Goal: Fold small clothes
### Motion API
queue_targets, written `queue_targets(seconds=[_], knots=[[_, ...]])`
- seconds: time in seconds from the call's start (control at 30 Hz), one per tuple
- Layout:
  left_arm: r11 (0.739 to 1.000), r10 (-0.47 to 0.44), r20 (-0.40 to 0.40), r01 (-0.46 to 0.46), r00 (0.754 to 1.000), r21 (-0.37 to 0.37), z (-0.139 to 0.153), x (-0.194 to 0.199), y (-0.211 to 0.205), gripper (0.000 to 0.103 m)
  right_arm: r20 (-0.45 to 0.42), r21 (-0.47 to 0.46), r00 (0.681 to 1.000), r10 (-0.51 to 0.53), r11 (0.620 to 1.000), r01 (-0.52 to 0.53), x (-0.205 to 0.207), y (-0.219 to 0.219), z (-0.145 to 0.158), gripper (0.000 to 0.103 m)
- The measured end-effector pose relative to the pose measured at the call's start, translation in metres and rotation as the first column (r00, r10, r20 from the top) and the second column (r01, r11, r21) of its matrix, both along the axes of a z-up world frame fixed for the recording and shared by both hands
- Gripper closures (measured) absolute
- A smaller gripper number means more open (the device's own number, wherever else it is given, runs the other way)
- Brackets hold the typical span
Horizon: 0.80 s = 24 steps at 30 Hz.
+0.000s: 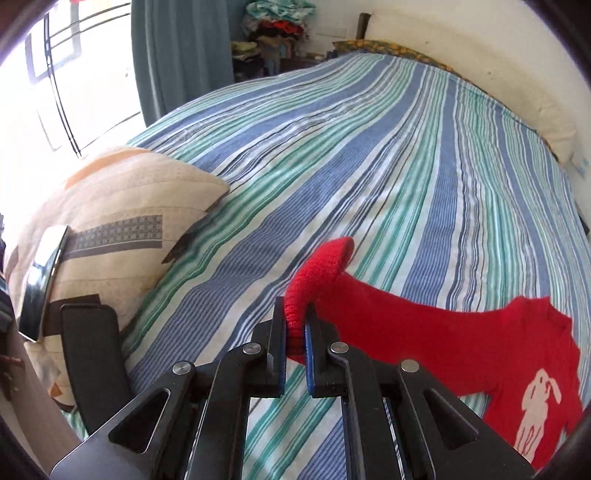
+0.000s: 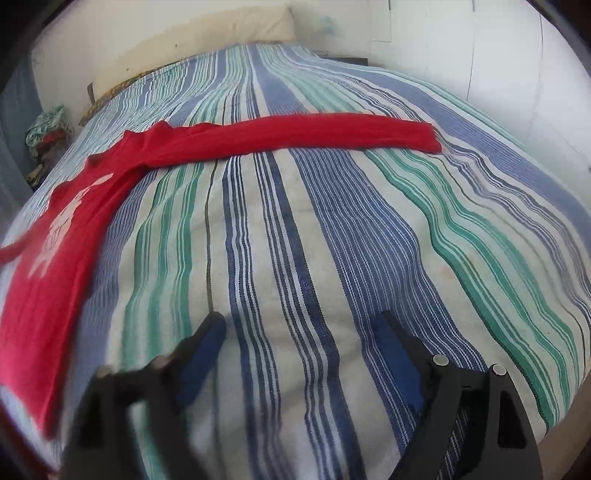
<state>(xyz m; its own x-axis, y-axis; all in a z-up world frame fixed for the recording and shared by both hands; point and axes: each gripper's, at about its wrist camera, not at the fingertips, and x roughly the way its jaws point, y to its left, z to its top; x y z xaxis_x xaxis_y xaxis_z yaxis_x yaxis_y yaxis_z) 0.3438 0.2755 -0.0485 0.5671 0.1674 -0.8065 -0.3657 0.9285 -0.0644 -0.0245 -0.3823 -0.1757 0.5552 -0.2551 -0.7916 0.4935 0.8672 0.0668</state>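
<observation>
A small red knit sweater point(image 1: 461, 343) with a white figure on its chest lies on the striped bed sheet point(image 1: 369, 166). My left gripper point(image 1: 295, 314) is shut on the ribbed cuff point(image 1: 317, 273) of one sleeve, which is lifted a little off the sheet. In the right wrist view the sweater's body point(image 2: 55, 288) lies at the left and its other sleeve point(image 2: 314, 133) stretches flat to the right. My right gripper point(image 2: 301, 321) hangs open over bare sheet point(image 2: 332, 240), nearer than that sleeve, with nothing between its fingers.
A cream patterned pillow point(image 1: 122, 221) lies at the bed's left side, with a black flat object point(image 1: 88, 354) in front of it. A pile of clothes point(image 1: 277, 22) and a blue curtain point(image 1: 177, 55) stand beyond the bed. A wall borders the far side.
</observation>
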Motion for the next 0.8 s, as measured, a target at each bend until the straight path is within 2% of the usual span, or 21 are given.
queue_targets(seconds=[0.07,0.23,0.47,0.5,0.57,0.6,0.63,0.7,0.8], knots=[[0.999,0.037,-0.020,-0.037,0.999,0.010,-0.007,-0.001,0.013,0.097,-0.002,0.001,1.000,0.000,1.000,0.000,0.000,0.000,-0.001,0.019],[0.997,0.079,-0.134,-0.076,0.988,0.031,-0.057,-0.008,0.035,0.098,-0.006,-0.009,1.000,0.004,1.000,-0.004,0.001,0.000,-0.002,0.019],[0.996,0.084,-0.222,-0.083,0.972,0.013,-0.107,-0.016,0.040,0.097,-0.019,-0.025,1.000,0.015,1.000,-0.015,0.001,0.002,-0.005,0.019],[0.997,0.075,-0.237,-0.077,0.969,-0.001,-0.112,-0.016,0.041,0.095,-0.020,-0.027,1.000,0.015,1.000,-0.016,0.001,0.002,-0.005,0.019],[0.995,0.092,-0.231,-0.099,0.968,-0.017,-0.111,-0.019,0.050,0.079,-0.022,-0.030,1.000,0.015,0.999,-0.015,0.001,0.002,-0.005,0.019],[0.991,0.122,-0.232,-0.132,0.965,-0.027,-0.109,-0.022,0.057,0.056,-0.021,-0.032,1.000,0.014,0.999,-0.015,0.001,0.002,-0.006,0.019],[0.985,0.156,-0.231,-0.168,0.960,-0.035,-0.106,-0.026,0.065,0.041,-0.020,-0.034,1.000,0.013,0.999,-0.014,0.001,0.003,-0.006,0.018],[0.978,0.180,-0.221,-0.198,0.959,-0.062,-0.101,-0.035,0.075,0.042,-0.019,-0.041,1.000,0.010,0.999,-0.011,0.001,0.004,-0.006,0.018],[0.983,0.161,-0.202,-0.176,0.966,-0.059,-0.090,-0.050,0.075,0.043,-0.015,-0.048,1.000,0.005,0.999,-0.006,0.001,0.005,-0.008,0.015]])
